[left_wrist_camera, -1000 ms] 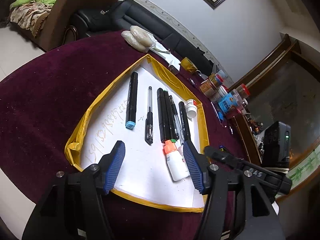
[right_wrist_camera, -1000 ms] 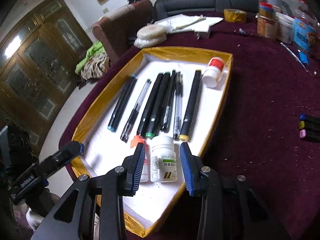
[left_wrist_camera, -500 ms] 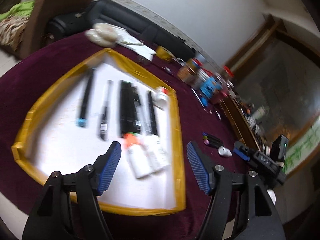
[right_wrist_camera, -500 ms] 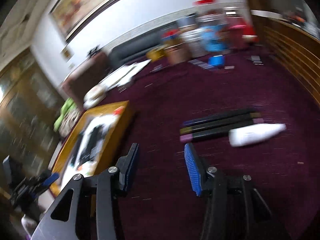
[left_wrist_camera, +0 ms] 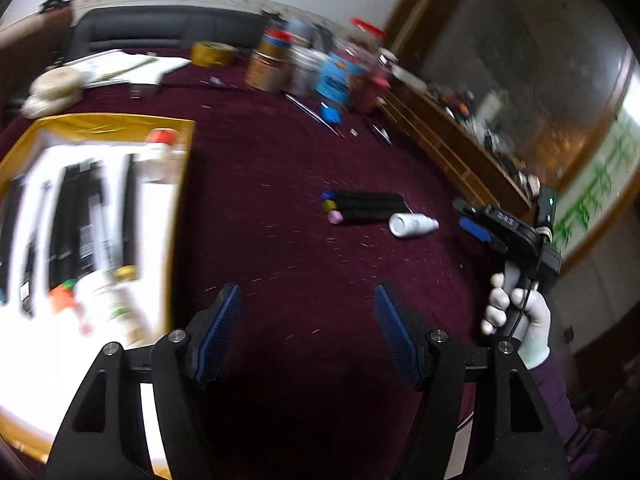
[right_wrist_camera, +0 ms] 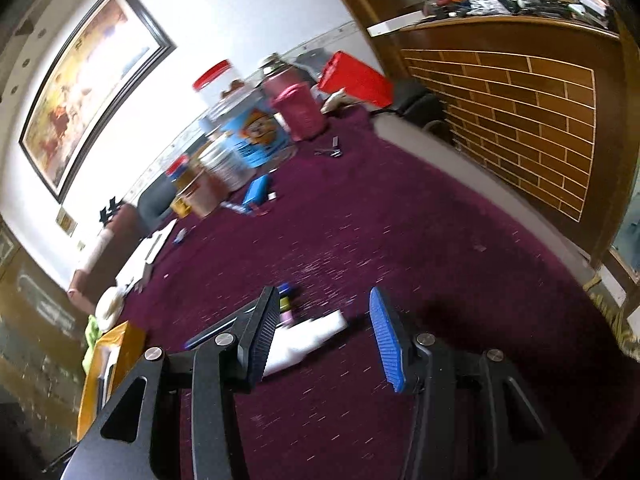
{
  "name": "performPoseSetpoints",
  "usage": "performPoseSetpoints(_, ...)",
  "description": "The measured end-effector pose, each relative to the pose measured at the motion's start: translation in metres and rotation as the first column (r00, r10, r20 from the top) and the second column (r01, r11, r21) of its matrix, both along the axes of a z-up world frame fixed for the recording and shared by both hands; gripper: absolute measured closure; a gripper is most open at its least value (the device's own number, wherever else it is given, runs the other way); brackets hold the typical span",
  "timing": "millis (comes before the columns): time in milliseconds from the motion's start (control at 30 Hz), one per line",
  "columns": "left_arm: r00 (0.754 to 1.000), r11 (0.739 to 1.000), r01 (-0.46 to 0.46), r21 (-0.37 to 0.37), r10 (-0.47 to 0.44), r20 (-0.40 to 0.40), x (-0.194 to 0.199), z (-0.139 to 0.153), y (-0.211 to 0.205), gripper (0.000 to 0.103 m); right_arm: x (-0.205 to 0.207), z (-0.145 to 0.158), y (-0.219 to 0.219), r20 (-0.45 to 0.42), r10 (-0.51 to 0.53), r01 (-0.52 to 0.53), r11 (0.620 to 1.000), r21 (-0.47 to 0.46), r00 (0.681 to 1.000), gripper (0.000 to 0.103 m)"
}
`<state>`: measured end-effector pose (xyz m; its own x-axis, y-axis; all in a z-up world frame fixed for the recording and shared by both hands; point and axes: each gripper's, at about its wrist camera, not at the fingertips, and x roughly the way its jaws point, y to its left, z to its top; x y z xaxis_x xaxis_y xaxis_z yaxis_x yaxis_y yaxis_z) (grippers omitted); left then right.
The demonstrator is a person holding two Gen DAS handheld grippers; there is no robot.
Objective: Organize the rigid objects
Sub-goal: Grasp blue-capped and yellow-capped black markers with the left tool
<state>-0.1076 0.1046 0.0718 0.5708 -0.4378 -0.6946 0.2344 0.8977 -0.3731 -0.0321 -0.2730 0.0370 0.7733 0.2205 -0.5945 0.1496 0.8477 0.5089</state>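
A yellow-rimmed white tray (left_wrist_camera: 182,184) at the left holds several black pens (left_wrist_camera: 80,216), a red-capped bottle (left_wrist_camera: 160,152) and a white pill bottle (left_wrist_camera: 108,308). On the maroon cloth to its right lie three black markers (left_wrist_camera: 368,208) and a small white bottle (left_wrist_camera: 412,225). My left gripper (left_wrist_camera: 306,332) is open and empty above bare cloth. My right gripper (right_wrist_camera: 324,332) is open, its fingers on either side of the white bottle (right_wrist_camera: 308,338), with the markers' coloured ends (right_wrist_camera: 285,304) just beyond. It also shows in the left wrist view (left_wrist_camera: 476,224), held by a gloved hand.
Jars, tins and a blue-labelled container (left_wrist_camera: 336,76) crowd the table's far edge, with a tape roll (left_wrist_camera: 212,53) and papers (left_wrist_camera: 120,68). A wooden cabinet (right_wrist_camera: 520,120) stands beyond the table's right edge. A blue box (right_wrist_camera: 256,190) lies near the jars.
Both grippers have swung right, away from the tray. The right gripper has come down over the white bottle and markers. Both stay open.
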Motion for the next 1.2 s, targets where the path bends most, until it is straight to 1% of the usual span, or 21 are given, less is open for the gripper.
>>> performPoseSetpoints(133, 0.997, 0.996, 0.068, 0.056, -0.067, -0.030, 0.029, -0.002, -0.035, 0.036, -0.005, -0.012, -0.016, 0.025, -0.037, 0.036, 0.998, 0.041, 0.999, 0.061)
performPoseSetpoints(233, 0.993, 0.982, 0.115, 0.146, -0.112, -0.033, 0.055, -0.006, -0.063, 0.036, 0.000, -0.021, -0.024, 0.007, -0.043, 0.041, 0.992, 0.118, 0.999, 0.061)
performPoseSetpoints(300, 0.986, 0.969, 0.167, 0.182, -0.164, -0.031, 0.073, -0.010, -0.083, 0.036, 0.000, -0.023, -0.026, 0.001, -0.042, 0.041, 0.990, 0.135, 0.999, 0.059)
performPoseSetpoints(400, 0.977, 0.951, 0.215, 0.220, -0.213, -0.035, 0.099, -0.018, -0.107, 0.036, 0.003, -0.029, -0.026, -0.019, -0.020, 0.022, 0.988, 0.150, 1.000, 0.054)
performPoseSetpoints(433, 0.974, 0.944, 0.224, 0.240, -0.223, -0.032, 0.105, -0.020, -0.113, 0.036, 0.004, -0.031, -0.025, -0.026, -0.013, 0.017, 0.988, 0.153, 1.000, 0.053)
performPoseSetpoints(467, 0.972, 0.933, 0.231, 0.277, -0.232, -0.028, 0.113, -0.023, -0.121, 0.036, 0.006, -0.032, -0.025, -0.034, -0.005, 0.010, 0.987, 0.159, 0.999, 0.053)
performPoseSetpoints(533, 0.971, 0.920, 0.232, 0.314, -0.237, -0.023, 0.126, -0.026, -0.129, 0.036, 0.007, -0.036, -0.025, -0.047, 0.006, 0.002, 0.986, 0.168, 0.999, 0.053)
performPoseSetpoints(600, 0.968, 0.915, 0.242, 0.321, -0.250, -0.017, 0.139, -0.027, -0.134, 0.036, 0.007, -0.037, -0.024, -0.052, 0.006, 0.003, 0.986, 0.168, 0.999, 0.053)
performPoseSetpoints(667, 0.961, 0.903, 0.264, 0.338, -0.278, -0.006, 0.151, -0.030, -0.140, 0.036, 0.008, -0.038, -0.024, -0.054, 0.009, 0.000, 0.986, 0.166, 0.999, 0.053)
performPoseSetpoints(700, 0.957, 0.898, 0.277, 0.342, -0.290, -0.013, 0.156, -0.034, -0.144, 0.034, 0.008, -0.038, -0.023, -0.055, 0.011, -0.001, 0.987, 0.163, 0.998, 0.052)
performPoseSetpoints(733, 0.953, 0.891, 0.292, 0.347, -0.302, -0.026, 0.160, -0.039, -0.148, 0.025, 0.008, -0.038, -0.022, -0.055, 0.012, -0.003, 0.987, 0.159, 0.998, 0.052)
performPoseSetpoints(800, 0.948, 0.900, 0.312, 0.304, -0.316, -0.036, 0.162, -0.045, -0.150, 0.025, 0.008, -0.037, -0.021, -0.055, 0.014, -0.005, 0.989, 0.151, 0.998, 0.051)
performPoseSetpoints(833, 0.945, 0.903, 0.325, 0.281, -0.321, -0.060, 0.161, -0.049, -0.151, 0.026, 0.008, -0.037, -0.021, -0.055, 0.015, -0.006, 0.989, 0.147, 0.998, 0.051)
performPoseSetpoints(867, 0.941, 0.889, 0.334, 0.313, -0.333, -0.059, 0.154, -0.052, -0.155, 0.025, 0.008, -0.037, -0.020, -0.055, 0.015, -0.007, 0.990, 0.143, 0.998, 0.051)
performPoseSetpoints(900, 0.933, 0.864, 0.353, 0.361, -0.356, -0.059, 0.148, -0.055, -0.163, 0.028, 0.008, -0.037, -0.020, -0.055, 0.016, -0.008, 0.990, 0.140, 0.998, 0.050)
performPoseSetpoints(933, 0.923, 0.836, 0.365, 0.409, -0.383, -0.040, 0.137, -0.056, -0.168, 0.040, 0.008, -0.037, -0.019, -0.056, 0.016, -0.009, 0.991, 0.137, 0.998, 0.050)
performPoseSetpoints(967, 0.915, 0.839, 0.388, 0.381, -0.399, -0.052, 0.131, -0.054, -0.169, 0.048, 0.008, -0.037, -0.018, -0.056, 0.017, -0.010, 0.991, 0.132, 0.998, 0.050)
performPoseSetpoints(1033, 0.905, 0.834, 0.415, 0.364, -0.419, -0.070, 0.121, -0.053, -0.168, 0.059, 0.009, -0.037, -0.017, -0.057, 0.019, -0.012, 0.992, 0.126, 0.998, 0.049)
performPoseSetpoints(1100, 0.888, 0.825, 0.452, 0.338, -0.451, -0.088, 0.107, -0.051, -0.167, 0.060, 0.009, -0.036, -0.016, -0.057, 0.022, -0.015, 0.993, 0.121, 0.998, 0.048)
performPoseSetpoints(1167, 0.879, 0.821, 0.472, 0.322, -0.466, -0.099, 0.098, -0.051, -0.166, 0.059, 0.009, -0.036, -0.015, -0.057, 0.025, -0.018, 0.994, 0.112, 0.998, 0.047)
performPoseSetpoints(1200, 0.877, 0.824, 0.479, 0.303, -0.469, -0.109, 0.095, -0.050, -0.164, 0.059, 0.010, -0.036, -0.014, -0.058, 0.027, -0.020, 0.994, 0.108, 0.998, 0.047)
